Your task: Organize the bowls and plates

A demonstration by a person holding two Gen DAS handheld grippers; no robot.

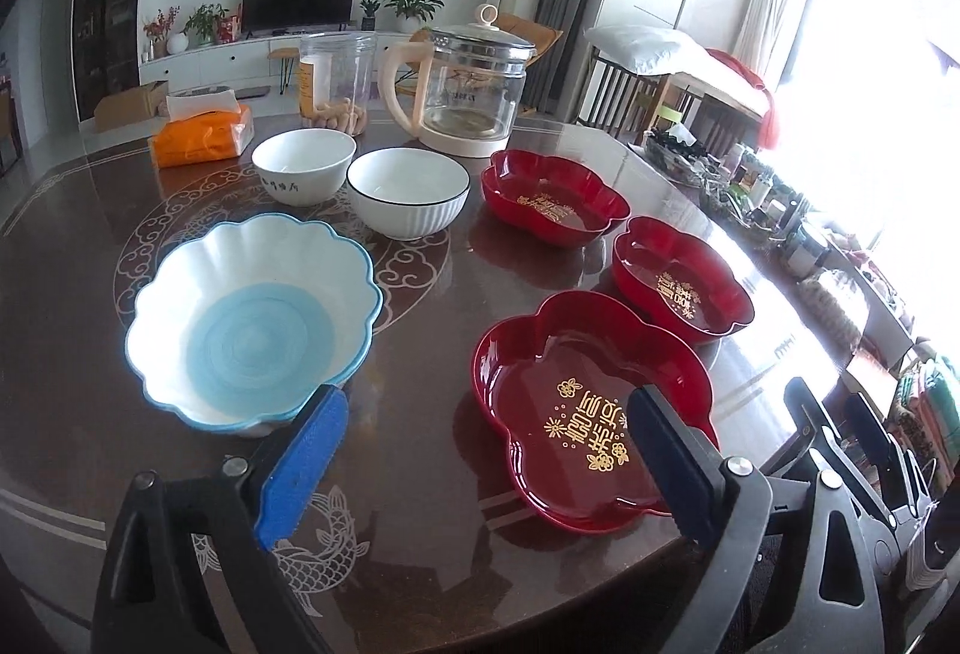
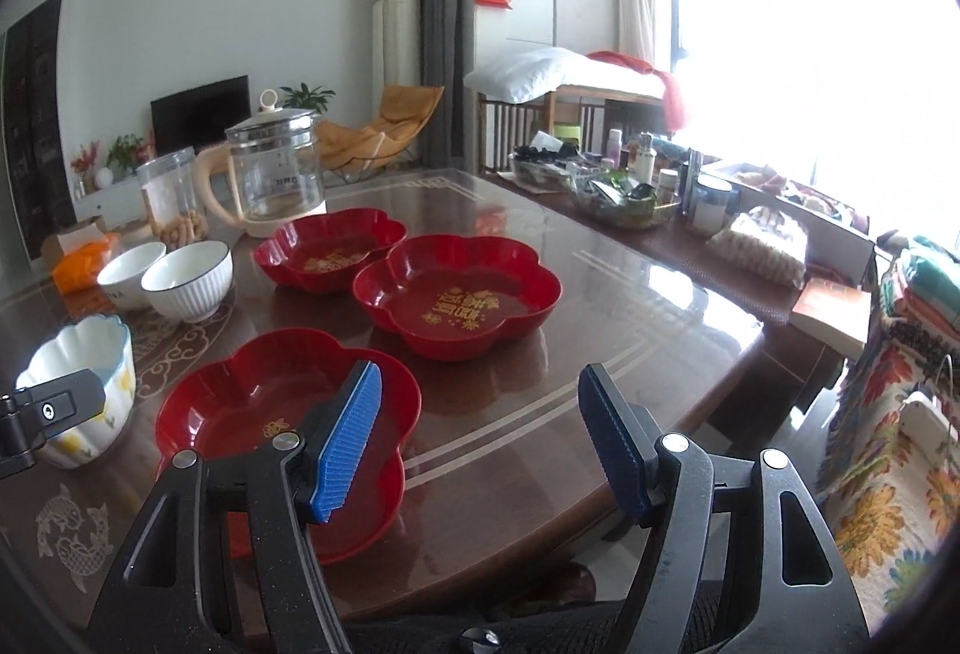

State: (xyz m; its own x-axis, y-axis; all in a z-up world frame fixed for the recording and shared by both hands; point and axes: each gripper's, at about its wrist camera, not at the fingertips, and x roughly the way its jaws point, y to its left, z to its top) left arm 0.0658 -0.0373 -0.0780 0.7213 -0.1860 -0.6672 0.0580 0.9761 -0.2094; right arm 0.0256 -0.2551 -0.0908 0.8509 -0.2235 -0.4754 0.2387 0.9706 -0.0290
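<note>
Three red flower-shaped plates sit on the dark worktop (image 1: 420, 504): the nearest red plate (image 1: 576, 414) close to the front edge, the middle red plate (image 1: 681, 279) beyond it toward the window side, and the far red plate (image 1: 552, 198) just in front of a glass kettle (image 1: 465, 84). There are also three bowls: a large scalloped blue-rimmed bowl (image 1: 252, 318) left of the nearest plate, a ribbed white bowl (image 1: 408, 192) and a plain white bowl (image 1: 303, 165) side by side behind it. All six lie apart, unstacked.

The left hand-held gripper (image 1: 480, 462) tilts downward over the gap between the scalloped bowl and the nearest plate, released, jaws spread wide with nothing in them. The right hand-held gripper (image 2: 480, 444) hovers by the nearest plate's right rim, also released and empty.

Only the left view shows an orange tissue pack (image 1: 201, 135) clearly; a clear jar (image 1: 336, 78) stands beside the kettle. The right view alone shows the cluttered tray of bottles (image 2: 624, 186) along the window side.
</note>
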